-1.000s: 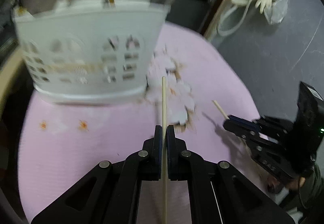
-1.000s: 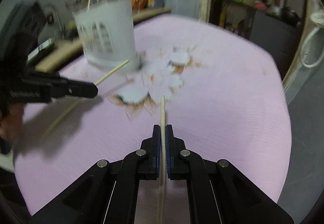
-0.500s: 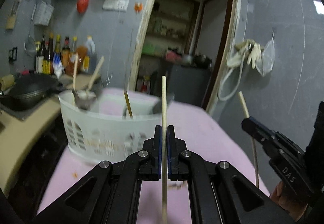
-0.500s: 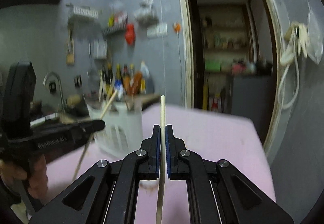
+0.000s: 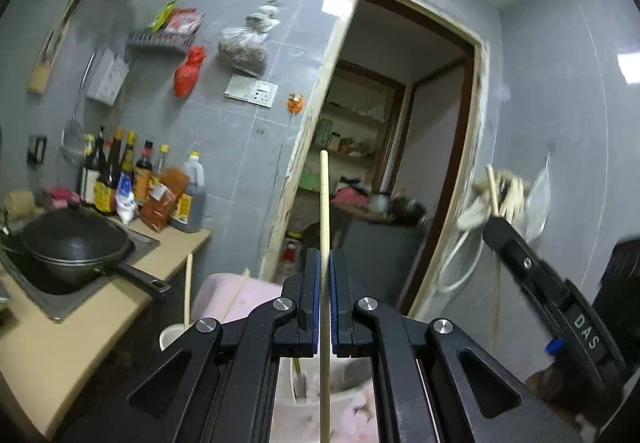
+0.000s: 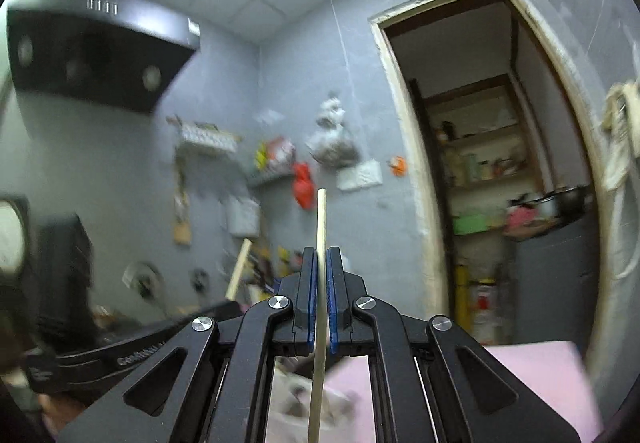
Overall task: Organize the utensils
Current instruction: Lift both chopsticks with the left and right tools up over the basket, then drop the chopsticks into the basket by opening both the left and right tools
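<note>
My left gripper is shut on a pale wooden chopstick that stands upright, its lower end over the white utensil basket seen between the arms. My right gripper is shut on a second wooden chopstick, also upright. The right gripper also shows in the left wrist view, with its chopstick tip pointing up. The left gripper's body shows blurred in the right wrist view, with its chopstick end above it. Other wooden utensil handles stick out of the basket.
The pink tablecloth lies below. A counter with a black wok and several sauce bottles stands at the left. A range hood hangs high on the left. A doorway opens ahead.
Both grippers have tilted upward with their chopsticks, from looking down at the table to looking at the wall and ceiling. The basket has dropped from mid view to below the left gripper.
</note>
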Action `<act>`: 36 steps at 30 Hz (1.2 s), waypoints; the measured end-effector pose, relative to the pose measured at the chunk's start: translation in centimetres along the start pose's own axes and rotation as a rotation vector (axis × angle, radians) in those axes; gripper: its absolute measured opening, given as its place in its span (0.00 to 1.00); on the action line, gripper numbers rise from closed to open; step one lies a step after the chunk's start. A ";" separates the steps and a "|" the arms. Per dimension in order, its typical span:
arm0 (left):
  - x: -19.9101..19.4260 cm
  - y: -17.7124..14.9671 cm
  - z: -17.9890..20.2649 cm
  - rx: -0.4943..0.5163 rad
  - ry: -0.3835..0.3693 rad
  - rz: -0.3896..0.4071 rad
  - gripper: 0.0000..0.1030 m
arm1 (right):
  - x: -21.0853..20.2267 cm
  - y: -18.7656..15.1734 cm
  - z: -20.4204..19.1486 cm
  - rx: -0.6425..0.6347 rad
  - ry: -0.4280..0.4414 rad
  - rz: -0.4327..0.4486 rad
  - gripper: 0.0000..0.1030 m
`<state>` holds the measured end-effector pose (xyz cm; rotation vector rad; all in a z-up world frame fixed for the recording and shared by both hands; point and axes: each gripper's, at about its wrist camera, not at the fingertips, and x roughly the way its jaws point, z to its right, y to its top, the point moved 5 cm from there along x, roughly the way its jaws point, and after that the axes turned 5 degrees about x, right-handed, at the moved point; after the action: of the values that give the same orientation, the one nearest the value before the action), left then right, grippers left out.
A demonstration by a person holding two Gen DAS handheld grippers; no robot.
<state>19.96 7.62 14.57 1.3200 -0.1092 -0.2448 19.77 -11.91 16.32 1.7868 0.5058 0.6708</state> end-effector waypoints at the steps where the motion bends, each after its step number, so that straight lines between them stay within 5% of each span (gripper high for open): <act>1: 0.4 0.6 -1.2 -0.029 0.003 0.008 0.02 | 0.4 0.3 -0.1 0.022 0.024 0.012 0.03; 5: 1.2 2.4 -5.4 -0.104 0.037 0.052 0.02 | 3.1 0.4 0.4 0.106 0.081 0.052 0.03; 13: 2.5 2.1 -10.7 -0.159 0.138 0.126 0.02 | 5.9 -1.7 1.0 0.095 -0.016 0.135 0.03; 24: 3.8 -1.8 -11.7 -0.173 0.235 0.179 0.02 | 7.1 -5.1 1.0 -0.031 -0.214 0.187 0.03; 36: 4.0 -4.0 -10.4 -0.091 0.275 0.141 0.02 | 8.2 -7.9 0.9 -0.095 -0.240 0.098 0.03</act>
<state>25.60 15.53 7.90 1.2372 0.0417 0.0520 26.40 -4.92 10.13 1.7816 0.2226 0.5285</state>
